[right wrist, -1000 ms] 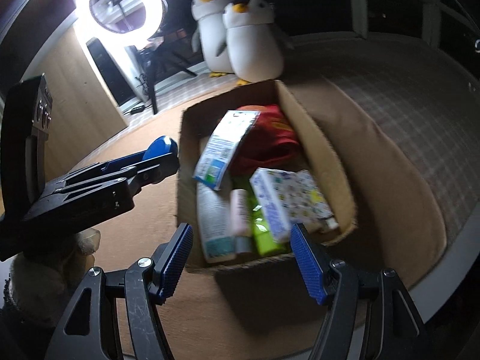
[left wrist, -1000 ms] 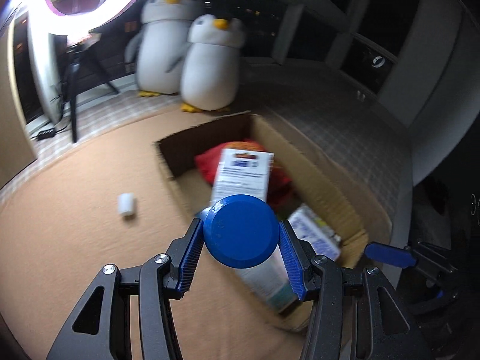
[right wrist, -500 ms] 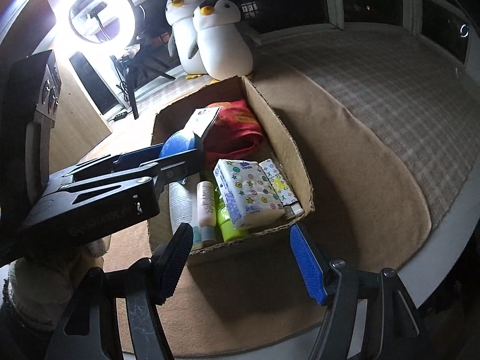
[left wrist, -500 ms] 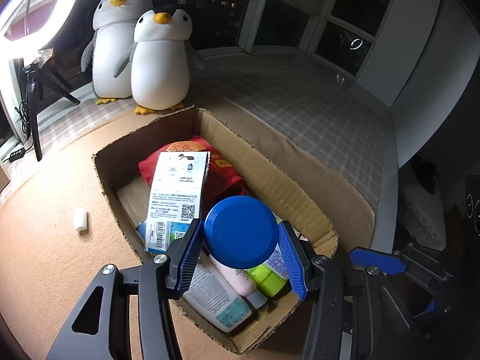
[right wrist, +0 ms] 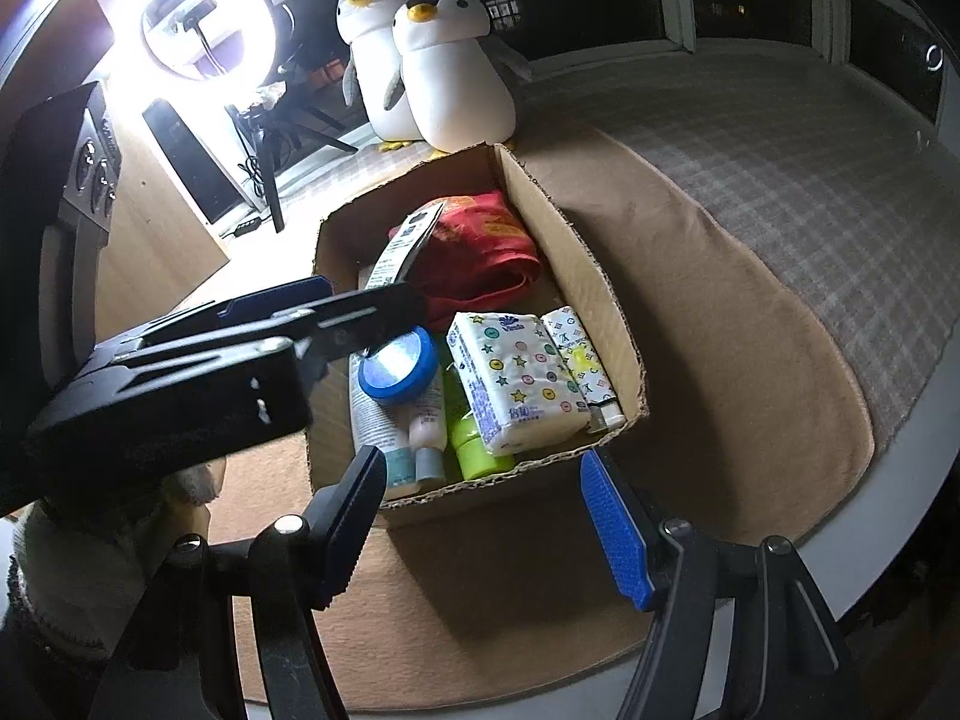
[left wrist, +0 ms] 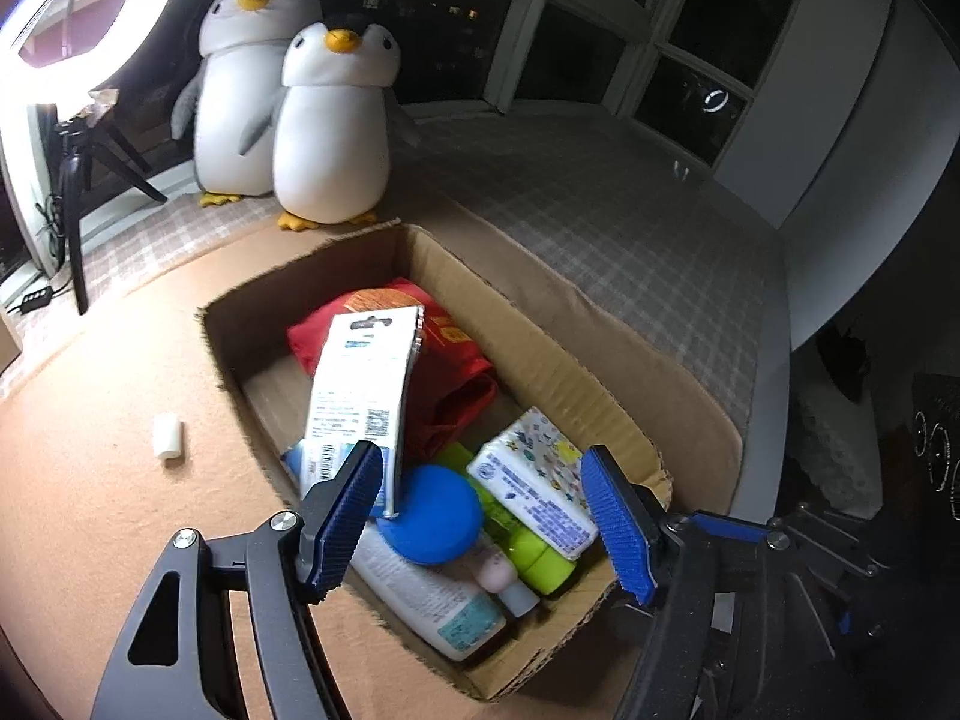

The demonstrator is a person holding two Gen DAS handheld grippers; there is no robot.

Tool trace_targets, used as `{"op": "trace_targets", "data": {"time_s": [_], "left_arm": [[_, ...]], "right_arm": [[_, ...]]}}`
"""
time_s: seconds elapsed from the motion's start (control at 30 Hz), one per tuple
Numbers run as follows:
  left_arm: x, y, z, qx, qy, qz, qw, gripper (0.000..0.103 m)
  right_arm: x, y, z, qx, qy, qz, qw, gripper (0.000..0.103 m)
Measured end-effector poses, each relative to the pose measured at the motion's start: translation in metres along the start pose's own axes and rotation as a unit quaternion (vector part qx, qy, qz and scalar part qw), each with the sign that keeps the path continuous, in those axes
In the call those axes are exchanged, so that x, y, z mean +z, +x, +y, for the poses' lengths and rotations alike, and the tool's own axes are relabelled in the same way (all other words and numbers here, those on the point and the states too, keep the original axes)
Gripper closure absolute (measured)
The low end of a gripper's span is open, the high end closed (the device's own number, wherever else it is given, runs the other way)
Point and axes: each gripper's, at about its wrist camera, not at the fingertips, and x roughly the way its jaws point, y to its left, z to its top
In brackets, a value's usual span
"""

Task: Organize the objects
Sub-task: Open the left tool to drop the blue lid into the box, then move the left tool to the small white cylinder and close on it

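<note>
A cardboard box (left wrist: 540, 360) stands on the tan mat, packed with several items. The blue round tin (left wrist: 432, 522) lies inside it on a white tube (left wrist: 432, 606), leaning by a white card pack (left wrist: 360, 384). My left gripper (left wrist: 480, 480) hovers over the box's near end. Its jaws are opening and stand clear of the tin on both sides. The right wrist view shows the tin (right wrist: 399, 366) free, just below the left fingers. My right gripper (right wrist: 480, 474) is open and empty at the box's near wall (right wrist: 480, 486).
The box also holds a red bag (left wrist: 456, 384), tissue packs (left wrist: 528, 492) and a green bottle (left wrist: 528, 552). A small white cylinder (left wrist: 167, 435) lies on the mat left of the box. Two plush penguins (left wrist: 330, 132) and a ring light (right wrist: 204, 30) on a tripod stand behind.
The left gripper carried the blue tin over the box, then its jaws spread and the tin dropped in among the bottles. The right gripper stayed put, open.
</note>
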Motion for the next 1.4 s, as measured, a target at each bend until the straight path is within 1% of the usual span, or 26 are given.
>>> {"op": "trace_targets", "data": {"time_s": [0.17, 0.33, 0.43, 0.57, 0.67, 0.73, 0.9, 1.07, 1.13, 1.2, 1.33, 1.4], "left_arm": [[-0.006, -0.022, 0.020, 0.020, -0.008, -0.015, 0.9997, 0.031], [-0.021, -0.046, 0.052, 0.044, -0.037, -0.021, 0.9981, 0.031], [-0.037, -0.058, 0.078, 0.069, -0.059, -0.021, 0.9956, 0.031], [-0.056, -0.065, 0.119, 0.102, -0.100, -0.014, 0.9897, 0.031], [-0.061, -0.068, 0.141, 0.122, -0.119, -0.014, 0.9854, 0.031], [-0.063, -0.068, 0.151, 0.128, -0.130, -0.013, 0.9831, 0.031], [-0.056, -0.057, 0.168, 0.136, -0.152, -0.012, 0.9789, 0.031], [-0.041, -0.036, 0.175, 0.133, -0.161, -0.007, 0.9780, 0.032], [-0.034, -0.025, 0.178, 0.134, -0.162, -0.004, 0.9776, 0.035], [-0.029, -0.012, 0.179, 0.134, -0.162, 0.001, 0.9777, 0.041], [-0.019, 0.010, 0.180, 0.140, -0.158, 0.010, 0.9774, 0.045], [-0.016, 0.019, 0.183, 0.140, -0.161, 0.013, 0.9770, 0.051]], "right_arm": [[0.002, -0.001, 0.005, 0.002, -0.005, -0.002, 1.000, 0.039], [0.005, 0.002, 0.019, 0.012, -0.019, 0.000, 1.000, 0.039], [0.007, 0.007, 0.032, 0.020, -0.030, 0.004, 0.999, 0.039], [0.006, 0.012, 0.051, 0.033, -0.047, 0.012, 0.998, 0.039], [0.005, 0.014, 0.063, 0.040, -0.061, 0.016, 0.997, 0.039], [0.004, 0.015, 0.072, 0.044, -0.071, 0.018, 0.996, 0.039], [0.001, 0.015, 0.083, 0.051, -0.086, 0.024, 0.995, 0.039], [0.000, 0.013, 0.078, 0.051, -0.087, 0.027, 0.995, 0.039], [0.001, 0.013, 0.075, 0.050, -0.086, 0.028, 0.995, 0.039], [0.002, 0.012, 0.069, 0.048, -0.083, 0.027, 0.995, 0.039], [0.005, 0.012, 0.055, 0.043, -0.075, 0.028, 0.996, 0.039], [0.006, 0.013, 0.047, 0.039, -0.070, 0.030, 0.996, 0.039]]}}
